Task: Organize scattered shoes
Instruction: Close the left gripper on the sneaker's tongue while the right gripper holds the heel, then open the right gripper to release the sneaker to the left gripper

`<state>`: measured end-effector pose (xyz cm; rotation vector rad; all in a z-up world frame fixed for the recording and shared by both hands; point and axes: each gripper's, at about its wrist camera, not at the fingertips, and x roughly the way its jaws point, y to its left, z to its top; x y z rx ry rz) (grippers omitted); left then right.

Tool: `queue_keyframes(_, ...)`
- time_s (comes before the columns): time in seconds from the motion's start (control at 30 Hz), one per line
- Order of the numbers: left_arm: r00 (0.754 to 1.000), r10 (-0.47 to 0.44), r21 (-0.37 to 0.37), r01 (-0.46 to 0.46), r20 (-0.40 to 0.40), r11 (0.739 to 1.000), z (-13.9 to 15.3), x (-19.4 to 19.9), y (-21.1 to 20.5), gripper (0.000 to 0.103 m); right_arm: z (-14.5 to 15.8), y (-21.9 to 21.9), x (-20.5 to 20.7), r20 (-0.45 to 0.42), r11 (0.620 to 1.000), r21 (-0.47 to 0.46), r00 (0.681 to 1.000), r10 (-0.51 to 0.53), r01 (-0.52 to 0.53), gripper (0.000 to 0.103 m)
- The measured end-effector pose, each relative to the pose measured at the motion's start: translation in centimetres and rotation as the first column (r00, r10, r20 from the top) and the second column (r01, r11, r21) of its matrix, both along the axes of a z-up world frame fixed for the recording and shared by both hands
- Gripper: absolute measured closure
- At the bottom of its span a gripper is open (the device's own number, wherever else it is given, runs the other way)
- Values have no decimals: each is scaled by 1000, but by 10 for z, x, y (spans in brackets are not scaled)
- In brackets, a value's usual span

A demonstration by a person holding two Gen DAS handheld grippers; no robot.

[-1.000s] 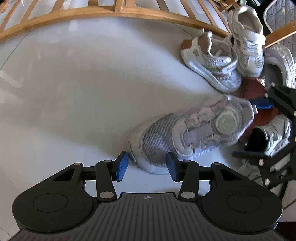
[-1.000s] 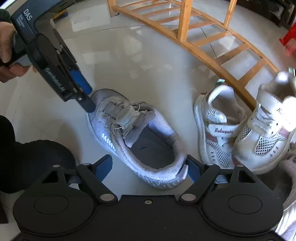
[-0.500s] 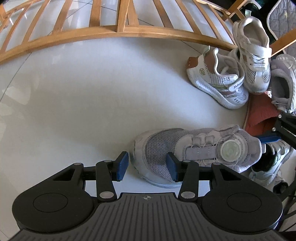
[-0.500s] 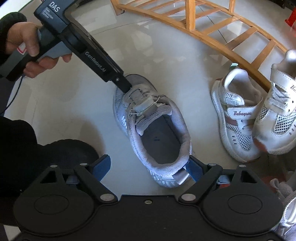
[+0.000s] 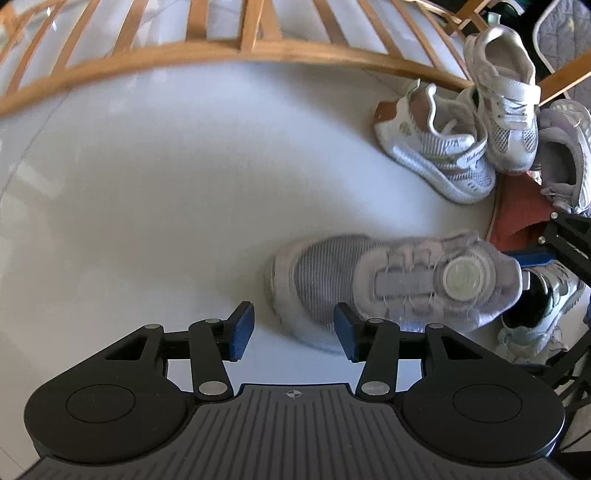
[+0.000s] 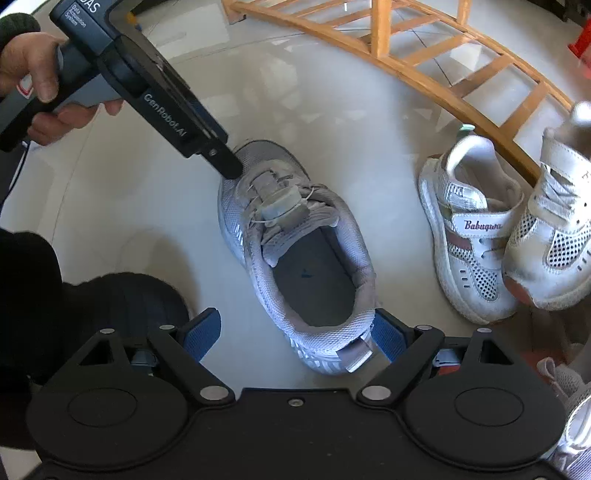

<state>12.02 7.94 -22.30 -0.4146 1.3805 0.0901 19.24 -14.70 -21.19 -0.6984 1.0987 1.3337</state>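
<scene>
The grey shoe [image 6: 295, 254] lies mid-frame on the floor; my right gripper [image 6: 295, 332] straddles its heel unclenched, my left gripper [image 5: 293, 332] is opening at the toe. Closing off-centre, I risk spinning it away.

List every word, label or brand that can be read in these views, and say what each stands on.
"GenRobot.AI": on the black side of the left gripper.
"Babuqura", spelling uncertain: on the strap of the white sneaker.
"Data Acquisition System": small print on the gripper's grey handle, barely legible, beside large letters cut off by the frame's edge, ending in "AS".
Left wrist view: strap lettering on that sneaker too blurred to read.
</scene>
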Motion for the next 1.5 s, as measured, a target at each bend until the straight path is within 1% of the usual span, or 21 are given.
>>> queue_keyframes(0.07, 1000, 6, -9, -6, 0, 1000, -2, 1, 0, 53, 1, 0, 0, -1, 1000, -4, 1000, -1, 1, 13)
queue_keyframes(0.17, 1000, 7, -7, -7, 5, 1000, -2, 5, -1, 53, 1, 1, 3, -26, 1000, -6, 999, -30, 30, 13)
queue_keyframes(0.23, 1000, 5, 1, -5, 11, 1000, -2, 8, -1, 53, 0, 2, 5, -41, 999, -8, 998, -51, 51, 12)
queue_keyframes(0.37, 1000, -2, 12, 2, 18, 1000, -4, 15, 0, 54, 0, 4, 4, -42, 998, -17, 997, -69, 68, 12)
queue_keyframes(0.47, 999, -21, 37, 20, 37, 999, -2, 19, -1, 55, 1, 4, 3, -52, 997, -21, 996, -77, 76, 14)
queue_keyframes(0.53, 999, -25, 55, 22, 49, 998, -1, 23, 0, 55, 1, 4, 1, -78, 997, -15, 994, -83, 82, 15)
queue_keyframes(0.8, 996, 3, 86, -10, 92, 996, -4, 37, 9, 55, 0, 9, -5, -158, 995, 14, 983, -95, 98, 15)
queue_keyframes(1.0, 992, -13, 126, -3, 127, 992, -1, 51, 11, 55, 0, 20, -12, -227, 994, 42, 970, -89, 101, 15)
queue_keyframes(1.13, 991, -8, 86, -3, 132, 996, 3, 50, 14, 52, -3, 27, -16, -309, 991, 84, 948, -69, 100, 15)
queue_keyframes(1.2, 992, -12, 72, 3, 129, 997, 6, 43, 14, 52, -4, 30, -19, -330, 990, 100, 942, -58, 96, 14)
queue_keyframes(1.27, 992, -20, 58, 13, 123, 998, 10, 32, 13, 52, -4, 30, -22, -324, 990, 105, 945, -52, 90, 13)
queue_keyframes(1.3, 992, -20, 51, 14, 123, 999, 12, 26, 14, 52, -3, 28, -21, -307, 990, 111, 950, -53, 91, 10)
queue_keyframes(1.33, 992, -18, 44, 12, 125, 999, 15, 20, 14, 51, -2, 25, -21, -288, 989, 118, 956, -54, 92, 5)
queue_keyframes(1.37, 992, -17, 42, 12, 125, 999, 16, 19, 14, 51, -1, 24, -19, -278, 988, 120, 959, -60, 97, 3)
queue_keyframes(1.5, 992, -31, 6, 31, 122, 1000, 27, -2, 6, 50, 1, 17, -2, -258, 984, 111, 960, -109, 141, 2)
